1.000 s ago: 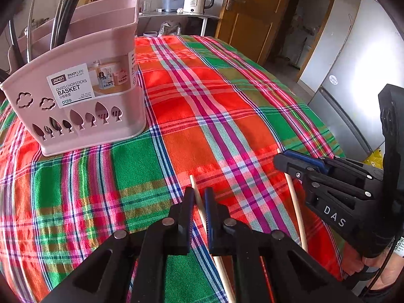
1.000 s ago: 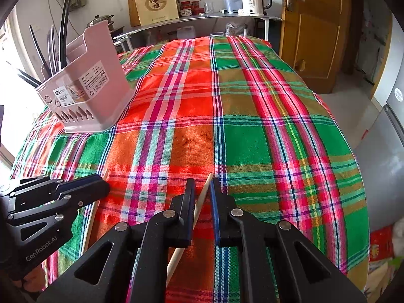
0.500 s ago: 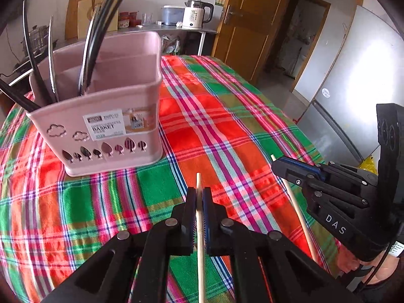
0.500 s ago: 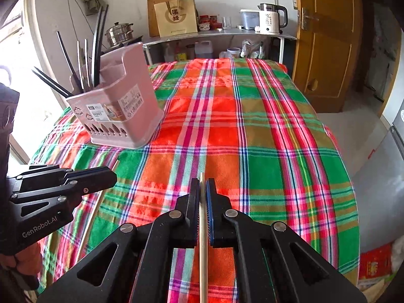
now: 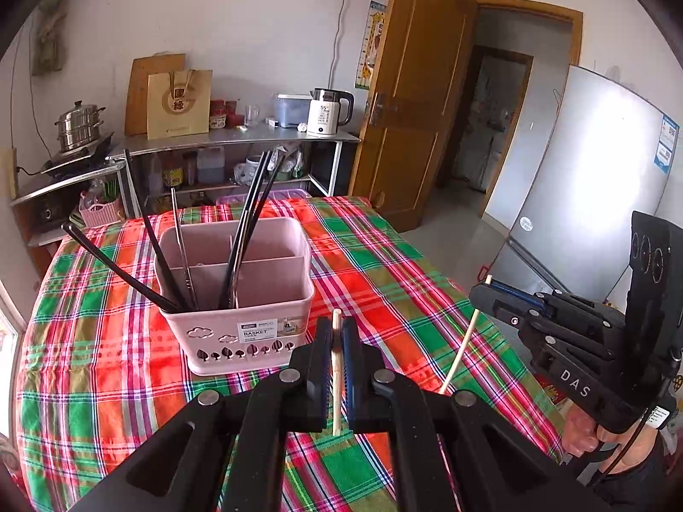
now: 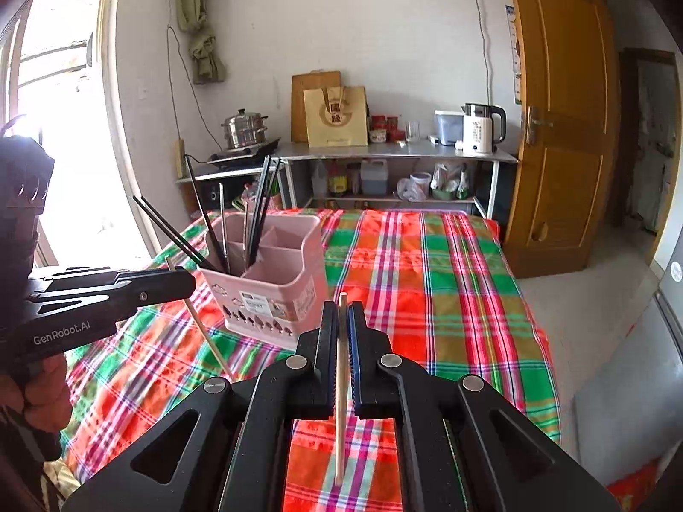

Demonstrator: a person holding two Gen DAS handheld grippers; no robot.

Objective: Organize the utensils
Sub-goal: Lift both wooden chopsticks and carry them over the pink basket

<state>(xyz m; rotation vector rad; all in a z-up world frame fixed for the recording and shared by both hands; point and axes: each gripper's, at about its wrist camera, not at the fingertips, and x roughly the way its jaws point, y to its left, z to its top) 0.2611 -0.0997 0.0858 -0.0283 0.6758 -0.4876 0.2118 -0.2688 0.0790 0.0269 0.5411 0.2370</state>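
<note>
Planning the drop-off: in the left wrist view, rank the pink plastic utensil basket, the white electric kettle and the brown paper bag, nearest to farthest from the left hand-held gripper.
1. Pink plastic utensil basket, on the plaid tablecloth just ahead of the left hand-held gripper.
2 and 3. White electric kettle and brown paper bag, both on the back shelf; too close to call.

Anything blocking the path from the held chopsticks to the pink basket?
Nothing visible. Both pale wooden chopsticks are held above bare plaid tablecloth; the pink plastic basket has an empty right compartment, black chopsticks elsewhere.
</note>
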